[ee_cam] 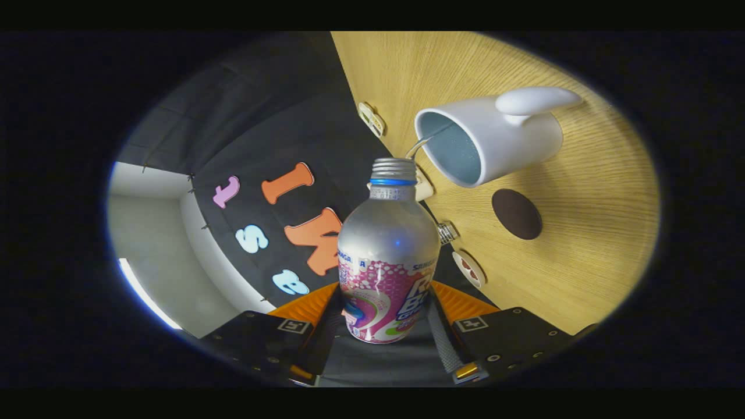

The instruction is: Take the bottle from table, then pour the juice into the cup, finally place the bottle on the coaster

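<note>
While you hold the gripper (389, 326) rolled over, so the table's (582, 256) wooden top runs up the far side of the view, its two fingers are clamped on the lower body of the bottle (389, 256), one on each side. The bottle stands between the fingers with its open threaded neck pointing away from you. From that neck a thin stream (418, 146) reaches the rim of the white cup (495, 142), whose mouth faces the bottle just beyond it. The cup sits on the table, handle on the side away from the bottle. The dark round coaster (517, 213) lies on the wood beside the cup, apart from it and bare.
</note>
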`<state>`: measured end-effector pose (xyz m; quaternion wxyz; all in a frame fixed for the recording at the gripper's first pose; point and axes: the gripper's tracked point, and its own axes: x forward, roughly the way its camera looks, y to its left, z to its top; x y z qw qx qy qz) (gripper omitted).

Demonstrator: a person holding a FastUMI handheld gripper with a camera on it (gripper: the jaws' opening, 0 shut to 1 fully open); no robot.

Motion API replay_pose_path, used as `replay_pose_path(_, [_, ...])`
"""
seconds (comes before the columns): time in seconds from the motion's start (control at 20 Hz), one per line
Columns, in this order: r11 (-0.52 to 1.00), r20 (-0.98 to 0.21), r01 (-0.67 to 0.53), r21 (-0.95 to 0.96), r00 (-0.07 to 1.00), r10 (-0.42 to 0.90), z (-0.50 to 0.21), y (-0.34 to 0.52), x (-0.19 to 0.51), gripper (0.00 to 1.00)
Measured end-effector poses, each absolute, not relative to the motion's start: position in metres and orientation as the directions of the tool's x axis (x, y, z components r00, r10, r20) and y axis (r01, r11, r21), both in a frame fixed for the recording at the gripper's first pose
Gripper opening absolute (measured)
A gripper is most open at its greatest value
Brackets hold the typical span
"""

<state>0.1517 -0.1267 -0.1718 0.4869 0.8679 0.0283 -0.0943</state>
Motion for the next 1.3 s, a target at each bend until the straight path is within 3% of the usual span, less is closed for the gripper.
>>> replay_pose_path(1.3, [-0.676, -0.154, 0.078, 0.733, 0.987, -0.054, -0.15, -0.136, 0.161, 0.75])
